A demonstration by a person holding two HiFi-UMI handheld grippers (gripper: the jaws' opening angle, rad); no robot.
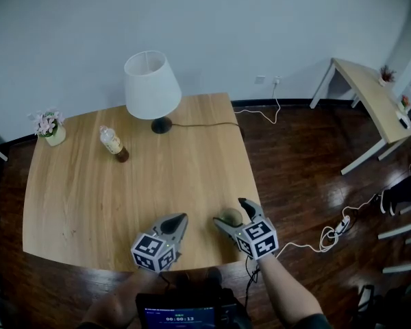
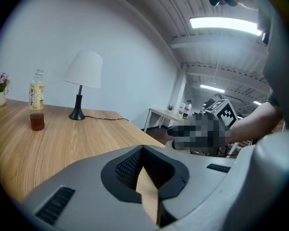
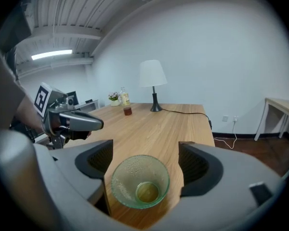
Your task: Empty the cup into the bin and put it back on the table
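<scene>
While both tools hovered at the near edge of the pale wooden table (image 1: 89, 197), the right gripper (image 1: 229, 211) had its jaws spread wide. The green-tinted, pebbled glass cup (image 3: 140, 181) sat upright on the tabletop between them, clear of both pads. Just to its left, the left gripper (image 1: 181, 218) had its jaws closed together on nothing. Farther back stood a clear plastic bottle with a yellow label (image 1: 113, 144), then a white-shaded lamp on a black base (image 1: 151, 88), with a small pot of pink flowers (image 1: 50, 127) at the far left corner.
</scene>
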